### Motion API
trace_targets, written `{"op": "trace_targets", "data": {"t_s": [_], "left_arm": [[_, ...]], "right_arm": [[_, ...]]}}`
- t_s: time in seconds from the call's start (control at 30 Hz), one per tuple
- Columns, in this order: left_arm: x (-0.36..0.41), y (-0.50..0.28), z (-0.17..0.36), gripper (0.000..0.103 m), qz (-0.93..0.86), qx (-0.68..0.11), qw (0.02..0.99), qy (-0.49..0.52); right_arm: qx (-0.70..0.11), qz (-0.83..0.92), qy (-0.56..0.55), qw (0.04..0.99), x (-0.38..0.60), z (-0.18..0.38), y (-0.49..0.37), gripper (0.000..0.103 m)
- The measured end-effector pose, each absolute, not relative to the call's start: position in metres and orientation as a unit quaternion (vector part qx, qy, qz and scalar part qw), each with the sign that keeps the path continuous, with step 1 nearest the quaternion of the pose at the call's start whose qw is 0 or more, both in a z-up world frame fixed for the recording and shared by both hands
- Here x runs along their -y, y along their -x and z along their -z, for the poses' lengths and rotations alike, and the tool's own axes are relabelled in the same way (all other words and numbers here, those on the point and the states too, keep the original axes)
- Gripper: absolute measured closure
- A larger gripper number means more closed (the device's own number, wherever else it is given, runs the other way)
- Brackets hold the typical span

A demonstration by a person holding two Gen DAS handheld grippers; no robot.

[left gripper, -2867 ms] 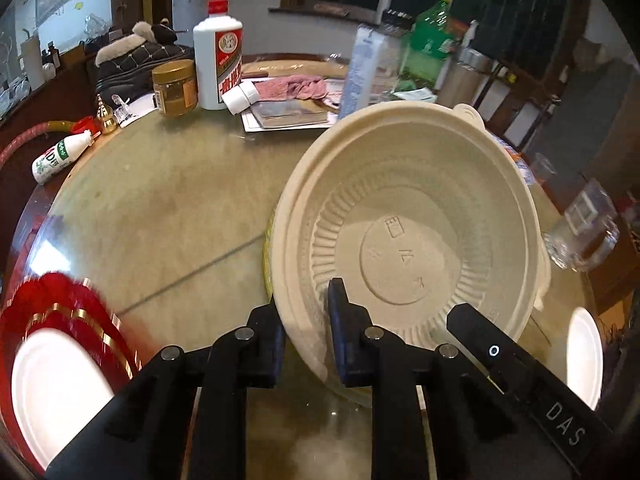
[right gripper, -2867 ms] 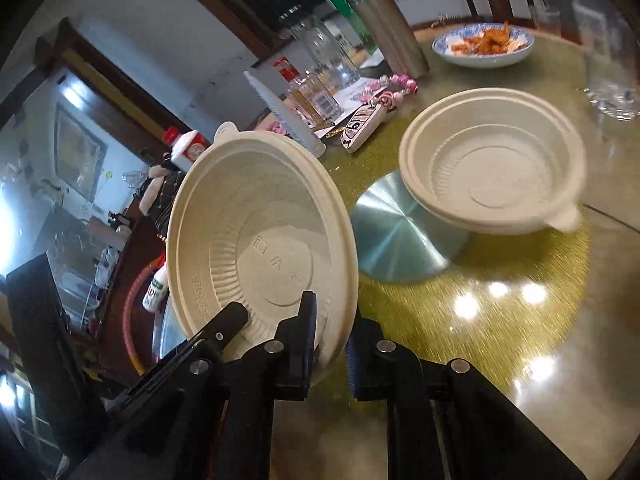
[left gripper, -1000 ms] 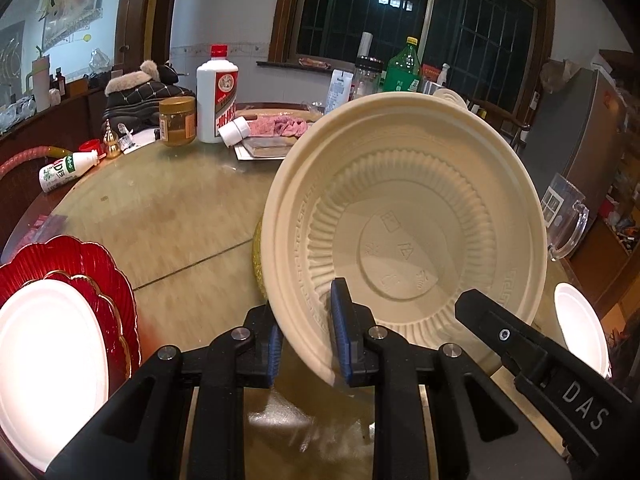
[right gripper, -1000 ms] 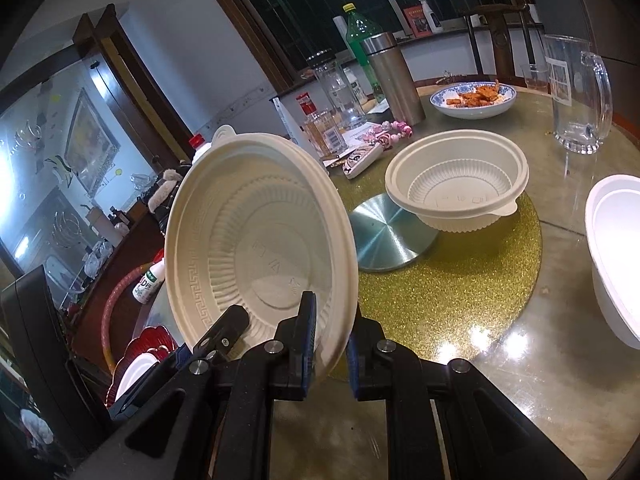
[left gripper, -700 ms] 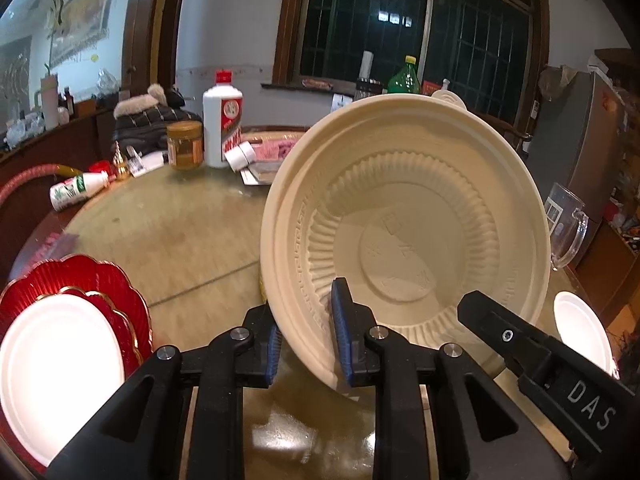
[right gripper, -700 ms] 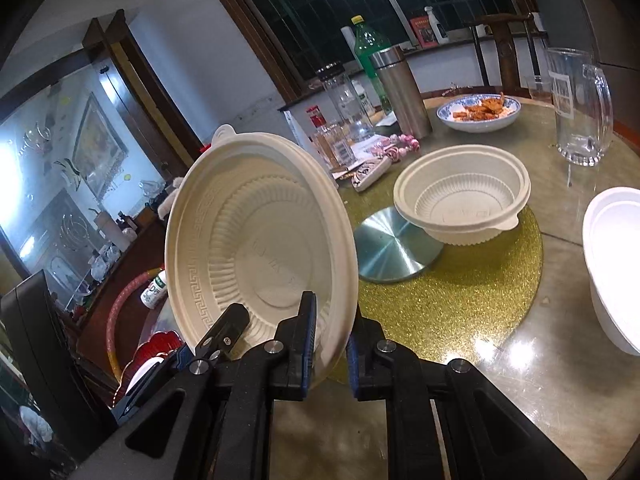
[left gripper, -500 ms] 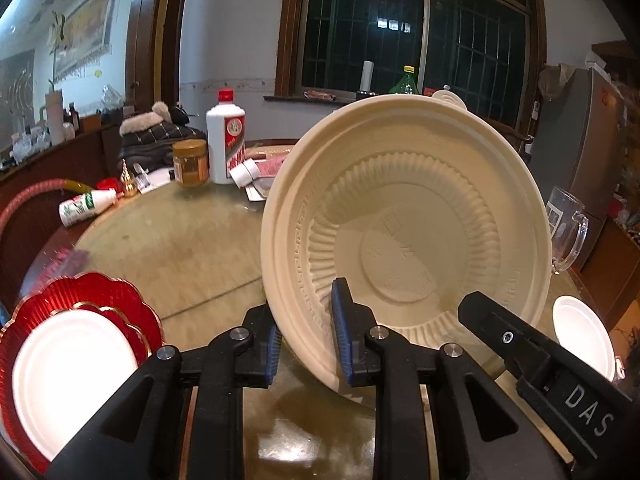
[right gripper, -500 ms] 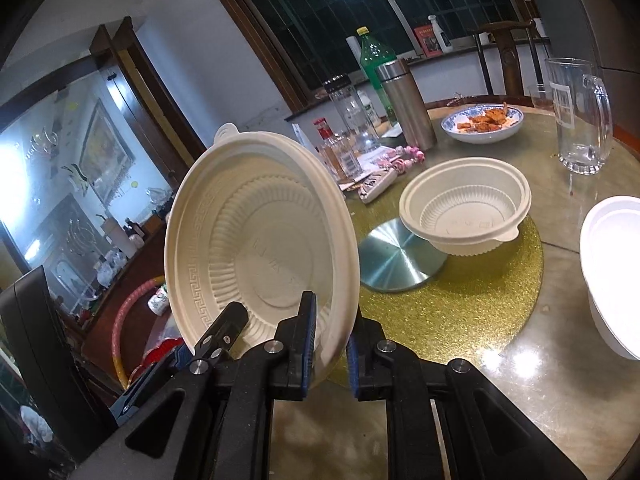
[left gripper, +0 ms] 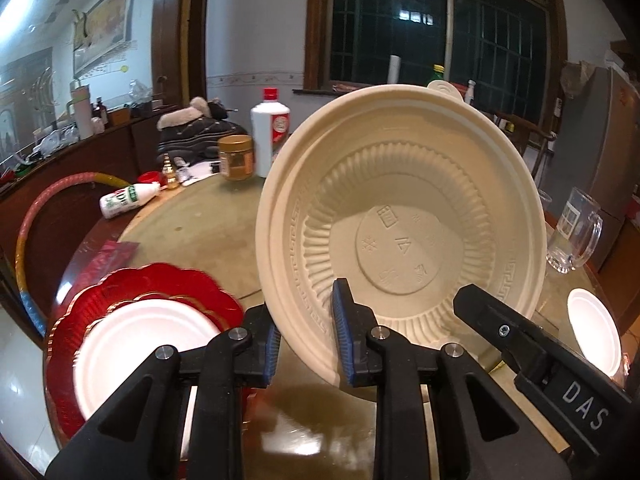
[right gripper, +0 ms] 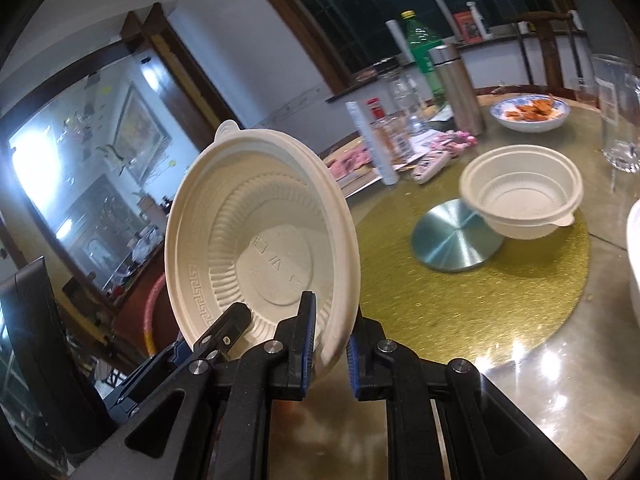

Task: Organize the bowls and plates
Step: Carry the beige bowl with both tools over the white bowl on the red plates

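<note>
Left gripper (left gripper: 306,344): jaws nearly together, blue-padded fingers clamped on the lower rim of the cream bowl (left gripper: 404,224), one pad outside the wall, one inside. Right gripper (right gripper: 329,344): jaws likewise nearly together, pinched on the same bowl's rim at another spot; its black finger shows in the left view at the bowl's lower right edge. Bowl: held up on edge clear of the round table (left gripper: 200,220), hollow side toward both cameras, small tab at the top rim.

Below left of the bowl: red scalloped plate (left gripper: 132,292) with a white plate (left gripper: 132,344) on it. Far right: small white plate (left gripper: 594,332); glass mug (left gripper: 572,236) beyond it.

Right view, on the gold mat (right gripper: 460,288): second cream bowl (right gripper: 522,200) upright, overlapping a silver disc (right gripper: 448,240). Behind it: blue-rimmed dish (right gripper: 530,114) with food, steel flask (right gripper: 458,88), green bottle (right gripper: 422,52).
</note>
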State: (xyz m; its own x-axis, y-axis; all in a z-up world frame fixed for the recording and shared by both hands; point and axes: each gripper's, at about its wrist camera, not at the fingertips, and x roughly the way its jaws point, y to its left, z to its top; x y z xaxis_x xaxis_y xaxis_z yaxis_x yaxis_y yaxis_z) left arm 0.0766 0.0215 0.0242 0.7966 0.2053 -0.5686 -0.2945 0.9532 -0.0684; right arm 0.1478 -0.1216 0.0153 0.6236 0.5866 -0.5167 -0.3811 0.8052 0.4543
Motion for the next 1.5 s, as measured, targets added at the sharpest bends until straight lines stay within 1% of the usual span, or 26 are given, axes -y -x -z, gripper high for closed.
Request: {"op": "trace_targets", "data": {"t_s": [0.43,0.73,1.07,1.5], "left_arm": [[-0.067,-0.034,-0.043,0.081,-0.136,-0.277,0.947,0.092],[-0.108,-0.003,-0.048,0.081,-0.134,-0.277,0.944,0.122],[-0.144,0.015,-0.029,0.081,-0.147,-0.311,0.928,0.144],[-0.156,0.015,-0.004,0.081,-0.136,-0.37,0.904,0.164]], "right_arm": [[-0.328,-0.306,-0.11,0.887,0.077,-0.044,-0.104,0.088],[-0.328,-0.341,-0.066,0.878,0.039,-0.058,-0.077,0.087],[-0.371,-0.378,-0.039,0.848,-0.001,-0.039,-0.064,0.086],[-0.427,-0.382,-0.037,0.819,-0.012,-0.01,-0.073,0.086]]}}
